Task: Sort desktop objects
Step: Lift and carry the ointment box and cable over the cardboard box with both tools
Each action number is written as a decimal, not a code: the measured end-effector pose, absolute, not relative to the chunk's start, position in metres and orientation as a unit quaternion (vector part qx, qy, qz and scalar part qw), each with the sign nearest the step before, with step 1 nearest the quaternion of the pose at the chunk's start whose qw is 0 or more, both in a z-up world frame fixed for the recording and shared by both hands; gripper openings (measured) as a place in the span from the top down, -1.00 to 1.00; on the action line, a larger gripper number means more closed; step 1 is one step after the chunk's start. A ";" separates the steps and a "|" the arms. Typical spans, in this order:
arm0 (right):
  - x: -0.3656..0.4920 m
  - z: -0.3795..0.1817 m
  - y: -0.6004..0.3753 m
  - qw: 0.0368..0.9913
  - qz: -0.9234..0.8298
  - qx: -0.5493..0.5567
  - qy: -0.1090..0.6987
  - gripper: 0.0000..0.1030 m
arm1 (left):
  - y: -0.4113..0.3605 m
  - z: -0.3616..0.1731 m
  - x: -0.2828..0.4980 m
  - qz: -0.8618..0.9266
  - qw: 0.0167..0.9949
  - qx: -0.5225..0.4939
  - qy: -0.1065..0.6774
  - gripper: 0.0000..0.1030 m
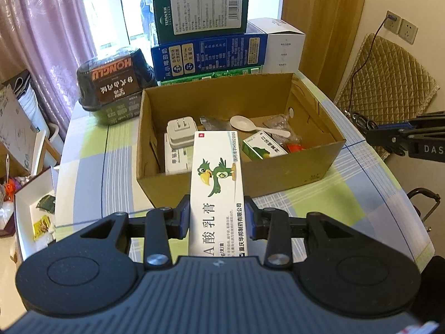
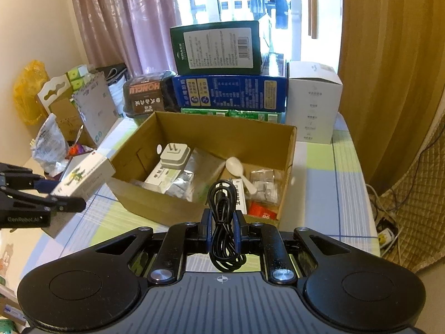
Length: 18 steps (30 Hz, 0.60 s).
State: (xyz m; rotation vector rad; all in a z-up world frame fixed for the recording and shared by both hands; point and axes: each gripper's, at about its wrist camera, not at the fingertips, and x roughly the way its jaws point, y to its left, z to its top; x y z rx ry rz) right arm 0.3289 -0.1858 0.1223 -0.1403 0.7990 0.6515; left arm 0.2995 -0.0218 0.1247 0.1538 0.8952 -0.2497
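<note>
The table [image 1: 361,183] under its checked cloth is crowded. An open cardboard box [image 1: 239,167] sits in the middle, and behind it, stacked close against its back wall, are a blue carton [image 1: 208,55] with a green carton [image 1: 200,11] on top, a white carton [image 1: 283,44] to one side and a dark lidded tub [image 1: 111,80] to the other.

The left gripper [image 1: 217,217] is clenched on a long white ointment box [image 1: 217,183] printed with a green bird; that box juts forward over the cardboard box's near wall and hides part of what lies inside. The right gripper [image 2: 222,222] pinches a coiled black cable [image 2: 224,222], held just in front of the same near wall.

Inside the box I can make out a white plug adapter [image 2: 173,156], a white plastic spoon [image 2: 239,172], a silvery foil packet [image 2: 192,175], and some small packets in clear wrap that are too blurred to name.

Only the left camera shows the quilted chair [image 1: 386,83] and wall sockets [image 1: 400,26] beyond the table. Only the right camera shows the shelf clutter and a yellow bag [image 2: 29,89] on the far side, with the left gripper cut off at the frame edge.
</note>
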 end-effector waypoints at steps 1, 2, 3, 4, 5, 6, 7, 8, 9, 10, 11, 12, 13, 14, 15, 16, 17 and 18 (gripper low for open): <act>0.332 0.122 -0.185 0.867 0.311 -0.068 0.384 0.77 | -0.022 0.126 0.303 -0.121 0.891 0.077 0.432 0.37; 0.336 0.122 -0.184 0.866 0.311 -0.069 0.386 0.77 | -0.023 0.127 0.306 -0.121 0.890 0.079 0.432 0.37; 0.339 0.122 -0.183 0.865 0.310 -0.070 0.388 0.77 | -0.023 0.128 0.310 -0.123 0.889 0.079 0.433 0.37; 0.343 0.123 -0.181 0.864 0.309 -0.072 0.391 0.77 | -0.023 0.129 0.314 -0.123 0.889 0.080 0.434 0.37; 0.346 0.123 -0.180 0.863 0.308 -0.075 0.392 0.77 | -0.024 0.130 0.317 -0.123 0.889 0.081 0.434 0.37; 0.349 0.123 -0.179 0.863 0.308 -0.077 0.394 0.77 | -0.025 0.131 0.321 -0.123 0.888 0.084 0.435 0.37; 0.352 0.123 -0.178 0.862 0.308 -0.079 0.396 0.77 | -0.026 0.131 0.324 -0.123 0.888 0.087 0.435 0.37; 0.355 0.123 -0.177 0.860 0.308 -0.080 0.398 0.77 | -0.027 0.131 0.328 -0.123 0.887 0.090 0.436 0.37; 0.358 0.123 -0.177 0.859 0.309 -0.080 0.400 0.77 | -0.028 0.131 0.331 -0.124 0.886 0.093 0.437 0.37; 0.362 0.123 -0.176 0.859 0.307 -0.081 0.402 0.77 | -0.029 0.131 0.334 -0.124 0.885 0.097 0.438 0.37; 0.364 0.122 -0.175 0.859 0.306 -0.084 0.402 0.77 | -0.030 0.130 0.336 -0.124 0.884 0.100 0.438 0.37; 0.367 0.122 -0.175 0.859 0.305 -0.087 0.402 0.77 | -0.031 0.130 0.339 -0.125 0.884 0.103 0.439 0.37; 0.370 0.122 -0.174 0.859 0.304 -0.089 0.403 0.77 | -0.032 0.129 0.341 -0.125 0.883 0.105 0.440 0.37; 0.373 0.121 -0.174 0.858 0.304 -0.090 0.404 0.77 | -0.032 0.129 0.344 -0.125 0.883 0.106 0.441 0.37; 0.375 0.121 -0.174 0.858 0.303 -0.090 0.405 0.77 | -0.033 0.128 0.347 -0.124 0.882 0.105 0.442 0.37; 0.378 0.121 -0.173 0.858 0.302 -0.091 0.406 0.77 | -0.033 0.127 0.349 -0.124 0.882 0.105 0.443 0.37; 0.379 0.121 -0.173 0.858 0.301 -0.091 0.406 0.77 | -0.033 0.127 0.352 -0.124 0.881 0.105 0.444 0.37; 0.382 0.121 -0.173 0.858 0.301 -0.092 0.406 0.77 | -0.034 0.126 0.354 -0.124 0.881 0.105 0.445 0.37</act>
